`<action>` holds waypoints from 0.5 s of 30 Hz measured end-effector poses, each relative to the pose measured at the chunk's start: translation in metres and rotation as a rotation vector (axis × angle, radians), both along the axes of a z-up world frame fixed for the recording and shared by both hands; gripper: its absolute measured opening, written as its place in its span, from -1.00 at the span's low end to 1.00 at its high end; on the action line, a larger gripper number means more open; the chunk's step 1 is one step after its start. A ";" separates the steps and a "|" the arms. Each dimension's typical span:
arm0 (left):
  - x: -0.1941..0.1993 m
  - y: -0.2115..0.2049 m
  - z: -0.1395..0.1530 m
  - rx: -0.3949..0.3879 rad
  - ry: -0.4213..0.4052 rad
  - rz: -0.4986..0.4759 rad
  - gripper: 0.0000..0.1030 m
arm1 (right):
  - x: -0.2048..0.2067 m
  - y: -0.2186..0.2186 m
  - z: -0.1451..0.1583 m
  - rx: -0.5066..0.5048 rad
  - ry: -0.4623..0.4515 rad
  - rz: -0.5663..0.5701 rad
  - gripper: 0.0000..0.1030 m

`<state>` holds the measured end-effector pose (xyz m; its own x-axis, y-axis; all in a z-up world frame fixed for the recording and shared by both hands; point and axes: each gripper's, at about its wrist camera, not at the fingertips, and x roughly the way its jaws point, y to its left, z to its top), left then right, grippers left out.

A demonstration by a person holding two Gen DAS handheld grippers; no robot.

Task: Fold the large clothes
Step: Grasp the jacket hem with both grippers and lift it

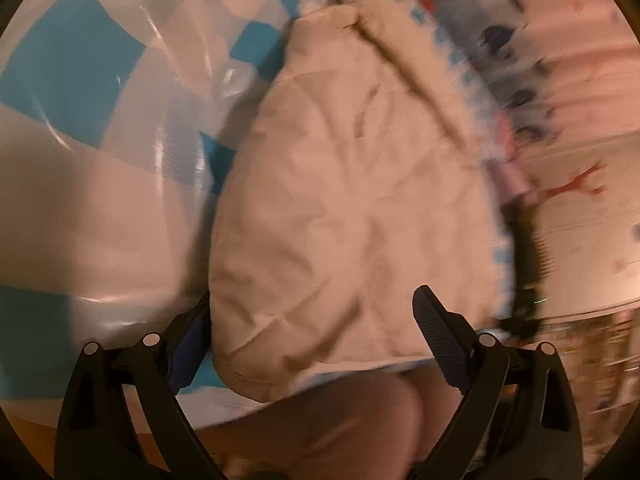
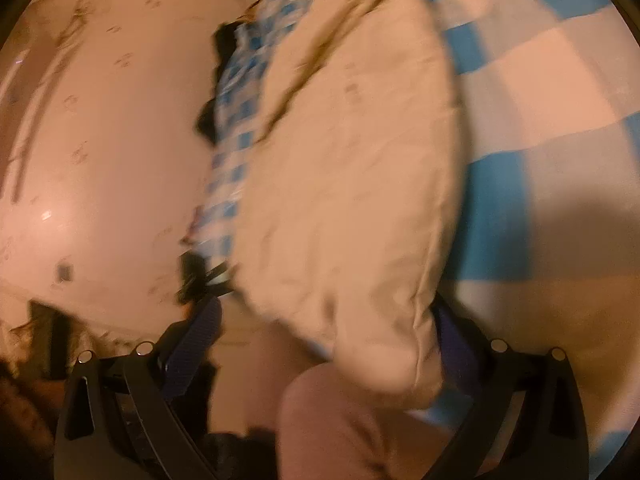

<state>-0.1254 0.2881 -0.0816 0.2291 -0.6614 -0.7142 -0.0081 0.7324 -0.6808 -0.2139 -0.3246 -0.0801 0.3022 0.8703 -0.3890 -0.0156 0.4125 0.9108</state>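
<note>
Across the blue-and-white checked plastic-covered table [image 1: 80, 76] lay the cream padded cotton garment [image 1: 352, 200]; both left gripper [image 1: 312, 336] and right gripper [image 2: 328, 336] gaped wide, fingers [image 1: 438, 336] straddling its near hem; pinching corners evenly would suit.

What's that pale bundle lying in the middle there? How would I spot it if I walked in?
Look for the blue-and-white checked cloth spread over the surface. Near its edge lies the cream garment, a wide, rumpled, already doubled-over piece with both open grippers, left and right, straddling its near end. It is the only plain, unpatterned fabric there; everything around it is checked or printed.
</note>
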 end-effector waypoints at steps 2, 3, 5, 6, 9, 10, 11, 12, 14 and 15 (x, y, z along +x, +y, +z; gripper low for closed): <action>0.001 -0.002 -0.004 0.070 0.009 -0.004 0.74 | 0.001 0.001 0.000 -0.038 0.003 -0.001 0.86; 0.001 -0.004 -0.009 0.087 0.024 -0.009 0.74 | 0.004 -0.001 -0.006 -0.087 0.039 -0.016 0.86; 0.005 -0.004 -0.013 0.099 0.038 -0.004 0.74 | 0.008 -0.002 -0.013 -0.086 0.067 -0.035 0.86; 0.006 -0.003 -0.014 0.097 0.040 0.007 0.74 | 0.008 -0.004 -0.013 -0.082 0.077 -0.046 0.86; 0.006 -0.006 -0.015 0.136 0.043 0.003 0.60 | 0.011 0.000 -0.012 -0.106 0.087 -0.014 0.86; 0.003 -0.003 -0.014 0.169 0.043 -0.003 0.48 | 0.011 0.001 -0.011 -0.110 0.084 -0.008 0.80; 0.003 -0.004 -0.013 0.205 0.046 -0.004 0.19 | 0.011 0.000 -0.011 -0.118 0.084 -0.010 0.67; 0.004 -0.002 -0.013 0.223 0.056 0.002 -0.05 | 0.010 -0.001 -0.012 -0.129 0.085 -0.014 -0.04; 0.002 0.006 -0.013 0.200 0.070 0.019 -0.45 | 0.009 -0.001 -0.019 -0.143 0.118 -0.038 -0.62; 0.002 0.008 -0.011 0.181 0.076 0.032 -0.55 | 0.007 0.002 -0.019 -0.152 0.109 -0.039 -0.64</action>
